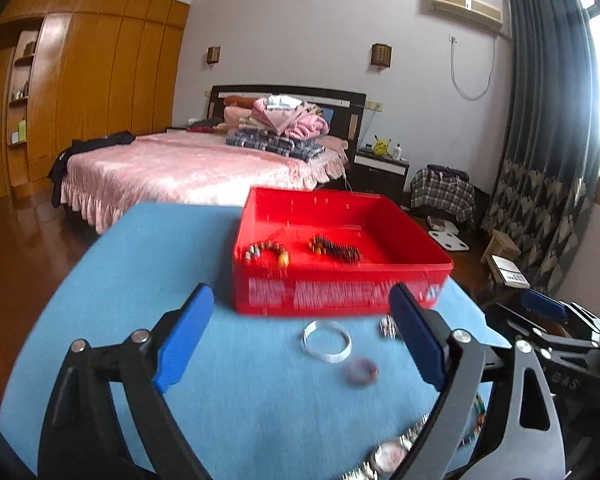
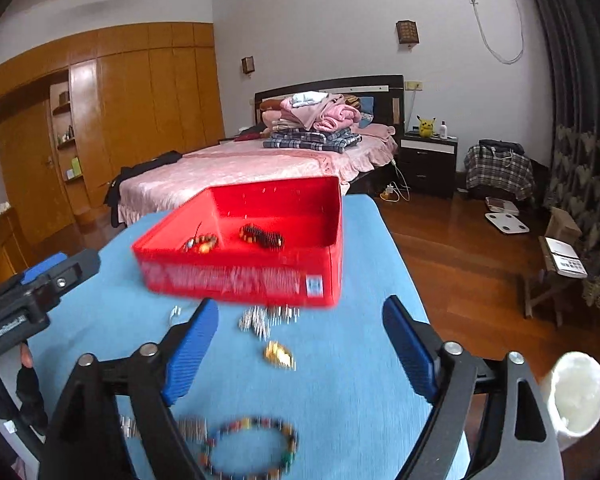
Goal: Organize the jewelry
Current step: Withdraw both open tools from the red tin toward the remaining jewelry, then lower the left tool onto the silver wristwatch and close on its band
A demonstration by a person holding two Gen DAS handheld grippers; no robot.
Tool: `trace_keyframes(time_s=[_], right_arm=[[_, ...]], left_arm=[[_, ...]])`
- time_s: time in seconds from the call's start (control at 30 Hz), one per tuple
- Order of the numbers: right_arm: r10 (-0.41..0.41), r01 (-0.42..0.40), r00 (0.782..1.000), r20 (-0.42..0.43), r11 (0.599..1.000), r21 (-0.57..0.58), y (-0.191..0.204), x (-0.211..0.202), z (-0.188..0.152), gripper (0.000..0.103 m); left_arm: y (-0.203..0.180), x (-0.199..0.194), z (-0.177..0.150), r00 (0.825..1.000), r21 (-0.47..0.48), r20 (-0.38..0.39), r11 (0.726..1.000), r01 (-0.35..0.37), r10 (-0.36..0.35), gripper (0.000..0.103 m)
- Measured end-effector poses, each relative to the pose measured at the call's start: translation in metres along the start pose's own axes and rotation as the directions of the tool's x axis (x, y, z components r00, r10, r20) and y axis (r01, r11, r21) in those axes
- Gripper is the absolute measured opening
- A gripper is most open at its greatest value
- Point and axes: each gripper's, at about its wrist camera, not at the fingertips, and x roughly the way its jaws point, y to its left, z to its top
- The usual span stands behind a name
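A blue-covered bench point(image 1: 148, 264) stands in a bedroom, with a pink bed point(image 1: 188, 168) and a wooden wardrobe point(image 1: 100, 68) behind it. A red open box point(image 1: 340, 280) sits toward the far edge of the bench. Inside it, near its front wall, lie two pieces of jewelry: a curved bead bracelet point(image 1: 266, 252) of pale and orange beads on the left, and a dark beaded bracelet point(image 1: 336, 249) just to its right, the two apart from each other.

The left tool point(image 1: 300, 338) hangs over the bench in front of the box, its blue pads spread wide with nothing between them. Below its gap, on the cloth, rest a clear bangle point(image 1: 327, 341) and, nearer, a small pinkish ring-shaped bracelet point(image 1: 362, 372). A silver watch point(image 1: 388, 452) lies at the near edge, partly hidden by the tool's right finger.

The right tool point(image 2: 300, 344) is likewise spread wide and holds nothing. Ahead of it, just before the box's front wall, lies a blurred heap of silver chain point(image 2: 266, 318), and nearer, a small gold piece point(image 2: 280, 355). A multicoloured bead bracelet point(image 2: 252, 448) lies at the near edge of the bench. The pictures are blurred, so fine detail of the jewelry cannot be made out.
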Motion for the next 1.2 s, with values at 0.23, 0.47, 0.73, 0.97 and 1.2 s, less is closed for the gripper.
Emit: trace_keyframes(time_s=[0.23, 0.47, 0.73, 0.97, 1.2], right_arm=[[-0.001, 0.002, 0.998, -0.059, 1.000, 0.018, 0.006, -0.020, -0.037, 0.095], [-0.011, 0.014, 0.996, -0.083, 0.999, 0.030, 0.002, -0.028, -0.062, 0.095], [-0.014, 0.018, 0.997, -0.081, 0.998, 0.052, -0.006, -0.032, -0.064, 0.095], [-0.016, 0.021, 0.997, -0.082, 0.998, 0.057, -0.009, -0.032, -0.067, 0.095], [-0.023, 0.030, 0.996, -0.091, 0.997, 0.068, -0.014, -0.031, -0.069, 0.095]], left_arm=[[0.000, -0.013, -0.035, 0.998, 0.013, -0.061, 1.000, 0.022, -0.022, 0.093], [-0.014, -0.018, -0.065, 0.994, 0.060, -0.103, 0.998, 0.031, -0.025, 0.093], [-0.030, -0.013, -0.081, 0.990, 0.103, -0.137, 0.993, 0.057, -0.043, 0.092], [-0.035, -0.004, -0.092, 0.983, 0.104, -0.172, 0.992, 0.076, -0.058, 0.092], [-0.043, 0.007, -0.098, 0.978, 0.104, -0.198, 0.991, 0.087, -0.065, 0.080]])
